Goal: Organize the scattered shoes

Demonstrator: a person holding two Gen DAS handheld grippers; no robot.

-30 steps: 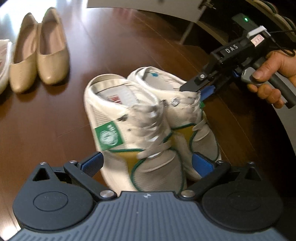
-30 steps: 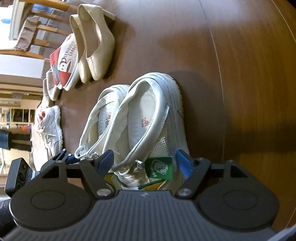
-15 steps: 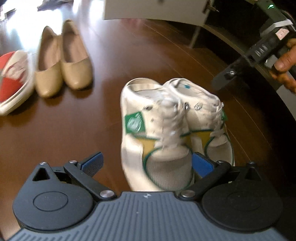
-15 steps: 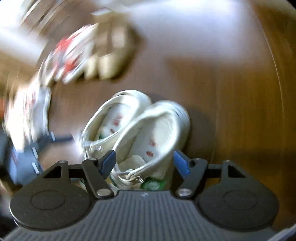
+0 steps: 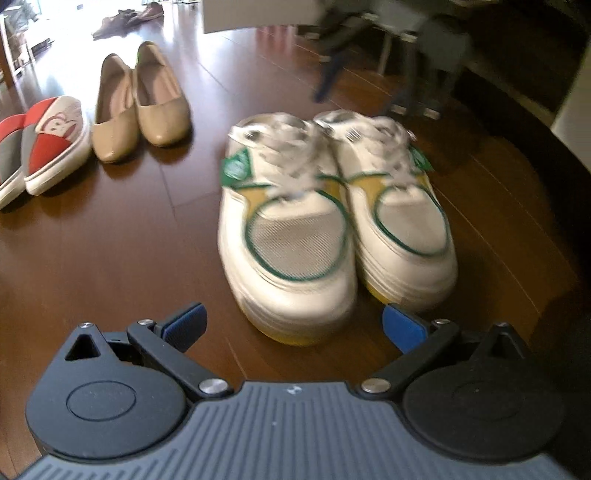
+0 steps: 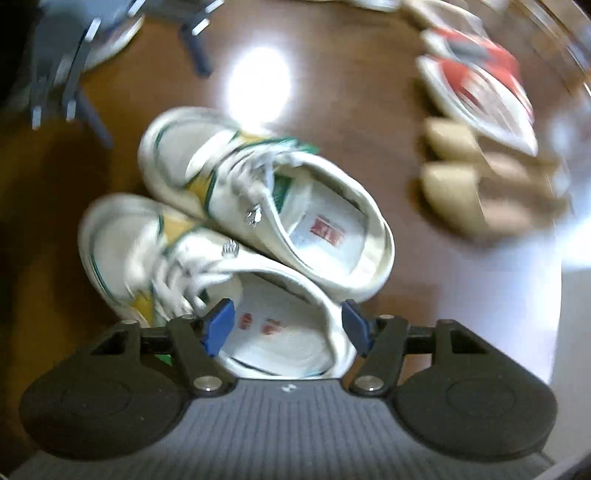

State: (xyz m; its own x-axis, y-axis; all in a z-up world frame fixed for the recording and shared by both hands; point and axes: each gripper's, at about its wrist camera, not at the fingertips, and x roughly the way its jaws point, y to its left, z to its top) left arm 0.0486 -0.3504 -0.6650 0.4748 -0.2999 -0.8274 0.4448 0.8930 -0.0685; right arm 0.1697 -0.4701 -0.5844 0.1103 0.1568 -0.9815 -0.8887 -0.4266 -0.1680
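A pair of white sneakers [image 5: 295,236] with green and yellow trim stands side by side on the dark wood floor, toes toward my left gripper [image 5: 293,325]. That gripper is open and empty, its blue pads just short of the toes. My right gripper [image 6: 287,325] hangs over the heels and points almost straight down. Its jaws are closing. The nearer sneaker's heel opening [image 6: 280,343] shows between the pads, which do not press on it. In the left wrist view the right gripper [image 5: 356,98] is a dark blur above and behind the sneakers.
Beige flats [image 5: 140,107] and red-and-white slippers [image 5: 44,147] lie in a row left of the sneakers; the right wrist view has the flats [image 6: 480,192] and slippers [image 6: 480,85] at the right. Low furniture and a white panel [image 5: 258,14] stand beyond.
My left gripper drew back, so the sneakers' toes now lie ahead of its pads instead of between them. My right gripper rolled far round above the heels, and its jaws narrowed.
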